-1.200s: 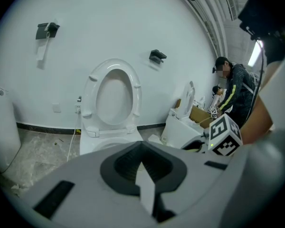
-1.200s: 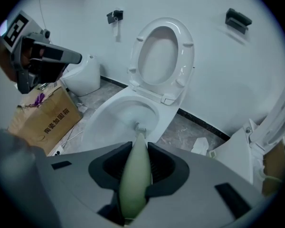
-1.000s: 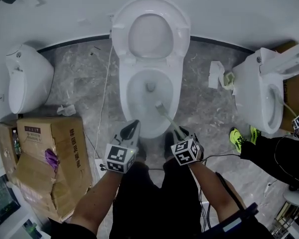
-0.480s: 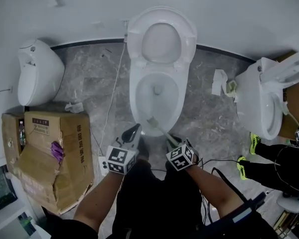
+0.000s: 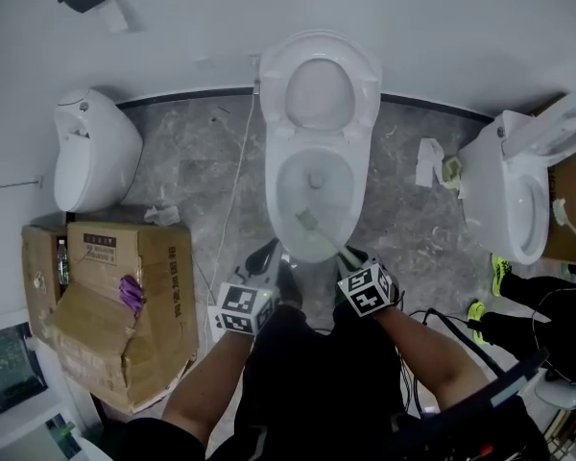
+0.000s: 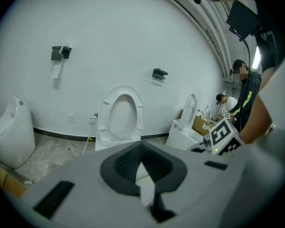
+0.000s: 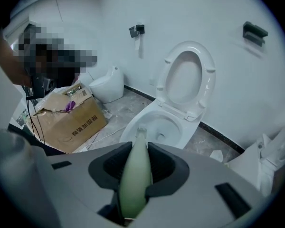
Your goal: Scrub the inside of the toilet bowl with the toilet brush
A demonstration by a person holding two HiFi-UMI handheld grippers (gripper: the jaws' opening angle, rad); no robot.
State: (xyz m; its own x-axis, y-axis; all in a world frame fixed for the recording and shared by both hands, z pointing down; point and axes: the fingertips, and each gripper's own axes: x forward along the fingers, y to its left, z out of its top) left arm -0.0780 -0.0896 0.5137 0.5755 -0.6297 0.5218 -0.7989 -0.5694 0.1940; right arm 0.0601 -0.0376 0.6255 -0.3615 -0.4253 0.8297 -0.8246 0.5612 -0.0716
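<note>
In the head view, the right gripper (image 5: 351, 255) is at the front edge of the toilet bowl (image 5: 273, 195). Its jaws are closed on the handle of the toilet brush (image 5: 324, 238). The brush slants from this gripper into the bowl, and its head lies on the near inner wall, in front of the drain hole. The left gripper (image 5: 266, 254) is just beside the front left of the toilet, with its jaws drawn to a point, and it touches nothing. Both forearms reach forward from below toward the front of the toilet. A cardboard box (image 5: 115, 296) stands on the floor well to the left of the toilet.

In the left gripper view, the jaws are closed with the tips together and hold nothing. Only a thin white slit shows between the pads. The gripper points at the raised toilet lid (image 6: 123, 115).

In the right gripper view, the jaws are pressed on the pale green handle from both sides. The handle runs out between them, and the brush head shows over the near part of the bowl.
</note>
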